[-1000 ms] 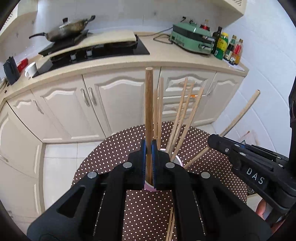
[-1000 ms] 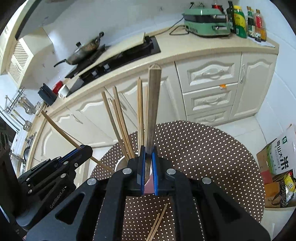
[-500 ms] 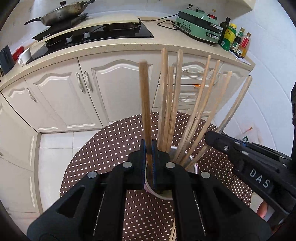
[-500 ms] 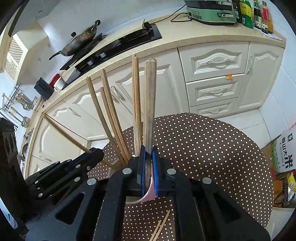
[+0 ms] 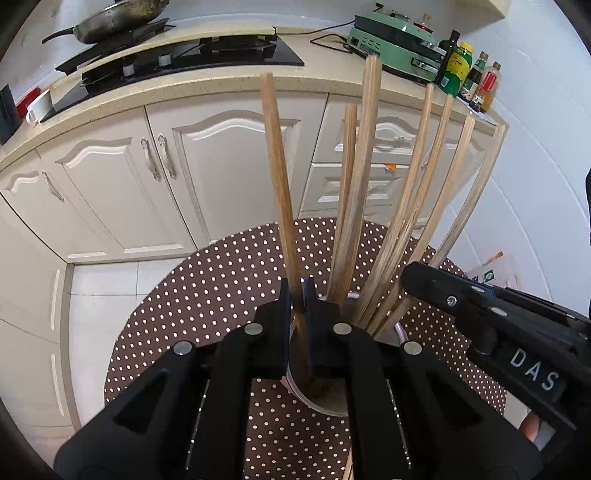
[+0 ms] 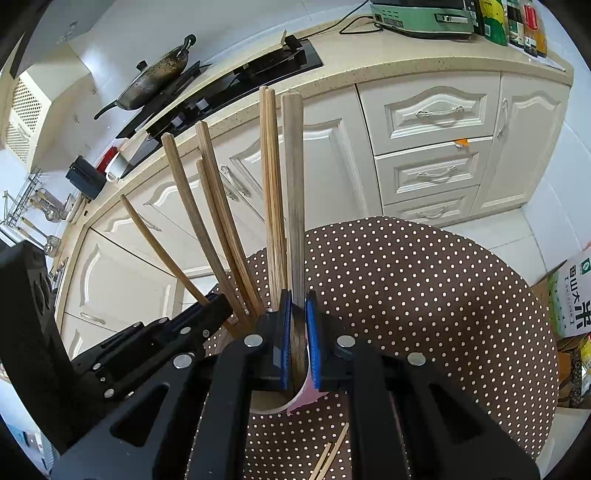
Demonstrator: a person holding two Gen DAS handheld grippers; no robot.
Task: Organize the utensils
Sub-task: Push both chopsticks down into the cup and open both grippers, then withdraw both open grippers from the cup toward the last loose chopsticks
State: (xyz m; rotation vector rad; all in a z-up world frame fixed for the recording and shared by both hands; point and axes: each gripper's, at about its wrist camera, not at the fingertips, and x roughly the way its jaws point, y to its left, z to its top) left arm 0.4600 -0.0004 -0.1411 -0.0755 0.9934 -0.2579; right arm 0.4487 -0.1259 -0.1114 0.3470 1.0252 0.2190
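A pink-rimmed cup (image 5: 325,404) stands on the round brown polka-dot table (image 5: 207,295) and holds several wooden chopsticks (image 5: 410,206). My left gripper (image 5: 298,295) is shut on one chopstick (image 5: 277,177) whose lower end reaches down into the cup. My right gripper (image 6: 296,306) is shut on another chopstick (image 6: 293,184), also standing in the cup (image 6: 269,406). The right gripper's body shows at the right of the left wrist view (image 5: 498,325). The left gripper's body shows at the left of the right wrist view (image 6: 155,339).
Two loose chopsticks (image 6: 330,458) lie on the table in front of the cup. Behind stand white kitchen cabinets (image 5: 207,166), a counter with a stove (image 5: 177,59), a wok (image 5: 122,18), a green appliance (image 5: 395,40) and bottles (image 5: 465,74). A rice box (image 6: 576,295) sits at the right.
Both grippers have moved down toward the cup, and their chopsticks have sunk deeper into it among the others. The left chopstick has tilted to the left.
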